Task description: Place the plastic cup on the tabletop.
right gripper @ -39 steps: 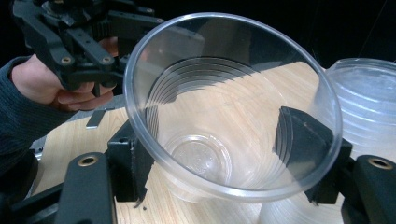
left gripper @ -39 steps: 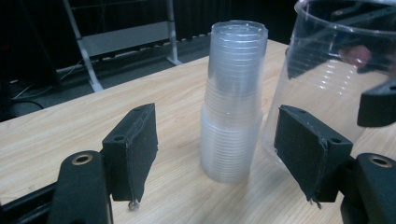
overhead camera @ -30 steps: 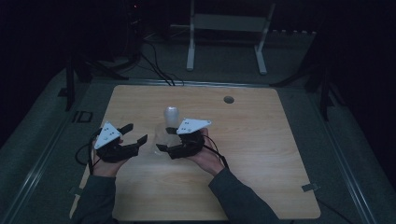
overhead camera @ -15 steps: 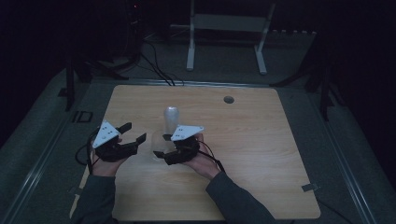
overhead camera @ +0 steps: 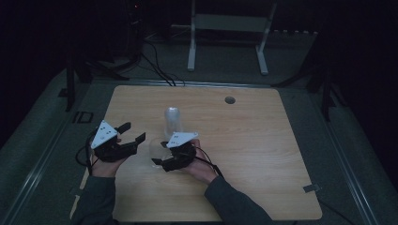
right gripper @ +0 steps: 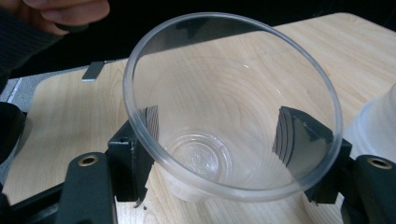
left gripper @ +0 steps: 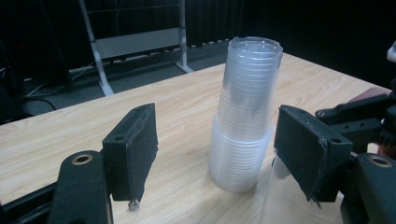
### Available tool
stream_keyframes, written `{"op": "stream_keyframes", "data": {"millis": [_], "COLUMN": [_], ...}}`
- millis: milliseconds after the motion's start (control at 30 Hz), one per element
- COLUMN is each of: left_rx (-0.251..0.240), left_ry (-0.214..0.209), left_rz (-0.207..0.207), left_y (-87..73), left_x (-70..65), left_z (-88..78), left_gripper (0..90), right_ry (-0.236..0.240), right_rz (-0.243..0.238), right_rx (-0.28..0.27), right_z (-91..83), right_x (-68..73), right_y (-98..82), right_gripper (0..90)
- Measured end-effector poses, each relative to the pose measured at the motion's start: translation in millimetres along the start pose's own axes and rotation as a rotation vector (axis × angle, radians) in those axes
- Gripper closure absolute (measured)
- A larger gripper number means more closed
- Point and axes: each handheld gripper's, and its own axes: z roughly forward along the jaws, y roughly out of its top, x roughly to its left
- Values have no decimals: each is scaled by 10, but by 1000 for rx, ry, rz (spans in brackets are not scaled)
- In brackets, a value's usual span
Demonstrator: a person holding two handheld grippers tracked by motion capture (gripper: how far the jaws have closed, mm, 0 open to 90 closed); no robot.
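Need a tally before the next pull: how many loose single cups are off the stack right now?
1: the cup gripped in the right tongs, just in front of the inverted stack. None hidden that I can see.

Dim room, pale wood counter (overhead camera: 263,154)

Grey floor (overhead camera: 225,70) around it — a white metal stand (overhead camera: 228,26) behind, black cables (overhead camera: 157,70) trailing to the back edge — a round hole (overhead camera: 229,100) in the top.

Dim high view, sharper close views
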Motion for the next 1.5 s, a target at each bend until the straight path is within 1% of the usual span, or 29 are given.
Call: {"op": "stream_keyframes", "data": {"millis": [600, 733, 933, 1100, 1200, 1367, 1500], "left_rx": [0, 1, 1, 3, 1, -1, -2], "left_ry": [-4, -5, -5, -5, -4, -4, -2], "left_rz": [0, 1, 1, 1, 0, -2, -4], "left_y": [2, 0, 1, -1, -1, 3, 2], "left_x": [-9, -9, -10, -7, -5, -1, 2], "left_z": [8, 12, 13, 15, 13, 3, 0], "left_gripper": [304, 304, 304, 303, 304, 303, 303], "right_ry": [22, 23, 11, 2, 11, 30, 50], "right_rz": [20, 16, -18, -46, -59, -60, -57], "right_rx": [56, 68, 90, 108, 112, 112, 110], "right_z": [197, 229, 265, 283, 283, 257, 196], "right_x": [22, 30, 60, 80, 81, 82, 80], "right_y": [-153, -177, -189, -196, -200, -197, -203], "right_gripper": [307, 306, 296, 269, 236, 156, 138]}}
